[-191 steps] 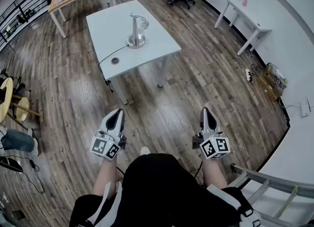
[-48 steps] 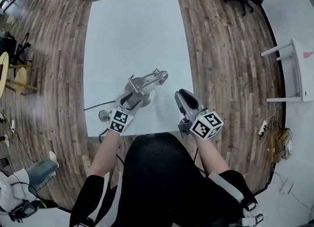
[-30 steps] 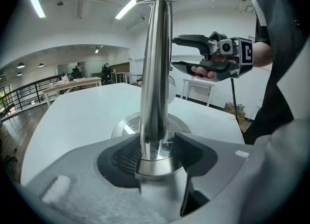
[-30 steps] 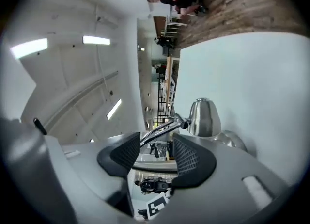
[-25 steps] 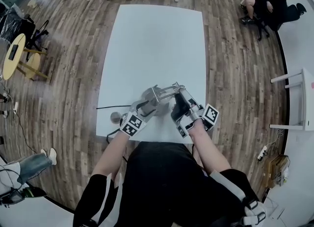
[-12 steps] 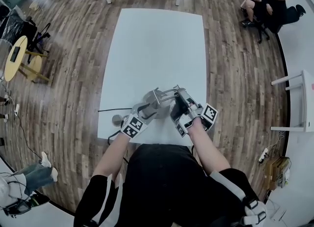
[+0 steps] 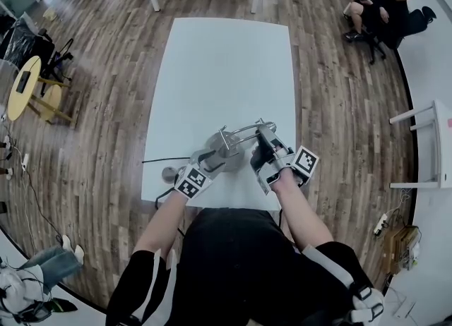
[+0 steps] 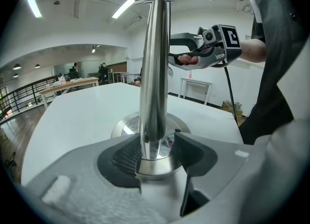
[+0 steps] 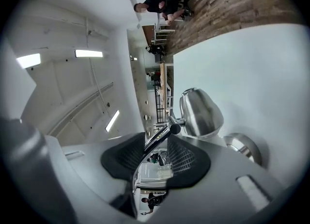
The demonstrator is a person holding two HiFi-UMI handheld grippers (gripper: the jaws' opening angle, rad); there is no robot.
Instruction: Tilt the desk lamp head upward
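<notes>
A chrome desk lamp stands near the front edge of the white table [image 7: 226, 63]. My left gripper [image 7: 210, 155] [image 8: 154, 156] is shut on the lamp post [image 8: 154, 72] just above the round base [image 8: 127, 125]. My right gripper [image 7: 263, 142] [image 9: 157, 144] is level at the dome-shaped lamp head [image 7: 266, 131] [image 9: 201, 111]. Its jaws have just been closing. A thin ball-tipped rod [image 9: 161, 138] beside the head lies between them, and the gap is still wider than the rod. In the left gripper view, the right gripper [image 8: 173, 49] is up beside the post.
The lamp's cord [image 7: 164, 161] and inline switch [image 7: 168, 173] trail off the table's left front. A person [image 7: 385, 3] sits on a chair at the far right. A small white table [image 7: 432, 148] stands to the right, and a round yellow table [image 7: 21, 85] to the left.
My right gripper has rolled slightly at the lamp head and hardly shifted. My left gripper has stayed on the post. The lamp has not visibly moved.
</notes>
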